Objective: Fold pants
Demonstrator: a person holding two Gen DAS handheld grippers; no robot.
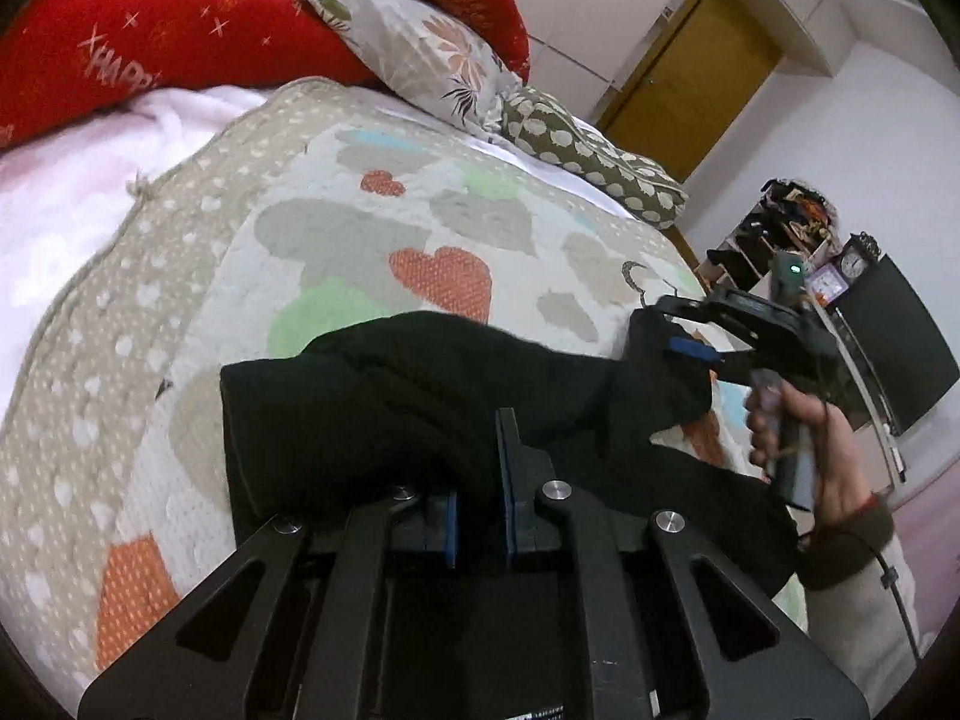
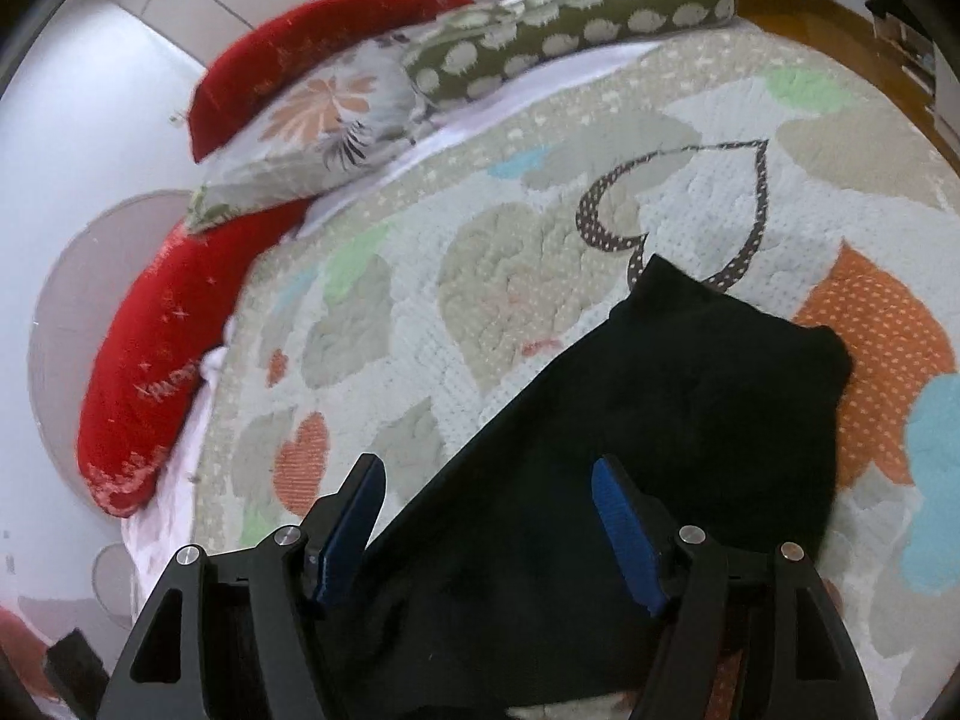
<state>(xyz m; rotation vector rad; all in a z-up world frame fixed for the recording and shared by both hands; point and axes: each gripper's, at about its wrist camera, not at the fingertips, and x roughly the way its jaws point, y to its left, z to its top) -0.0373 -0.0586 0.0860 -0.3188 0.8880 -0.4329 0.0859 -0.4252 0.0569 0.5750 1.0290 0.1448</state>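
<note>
Black pants point(image 1: 372, 408) lie bunched on a heart-patterned quilt point(image 1: 336, 204). My left gripper point(image 1: 480, 456) is at the bottom centre, its blue pads close together and pinching a fold of the pants; the cloth drapes over its left finger. A hand point(image 1: 792, 420) holds my right gripper point(image 1: 675, 330) at the right end of the pants, where it stands open. In the right wrist view the right gripper point(image 2: 489, 474) has its jaws wide apart, above the pants point(image 2: 690, 396), which run between its fingers across the quilt point(image 2: 480, 228).
Red pillows point(image 1: 156, 30), a floral pillow point(image 1: 420, 54) and a green dotted bolster point(image 1: 594, 162) line the head of the bed. A wooden door point(image 1: 690, 78), cluttered shelves point(image 1: 774, 222), a clock point(image 1: 852, 264) and a dark screen point(image 1: 900, 342) stand beyond the bed's right edge.
</note>
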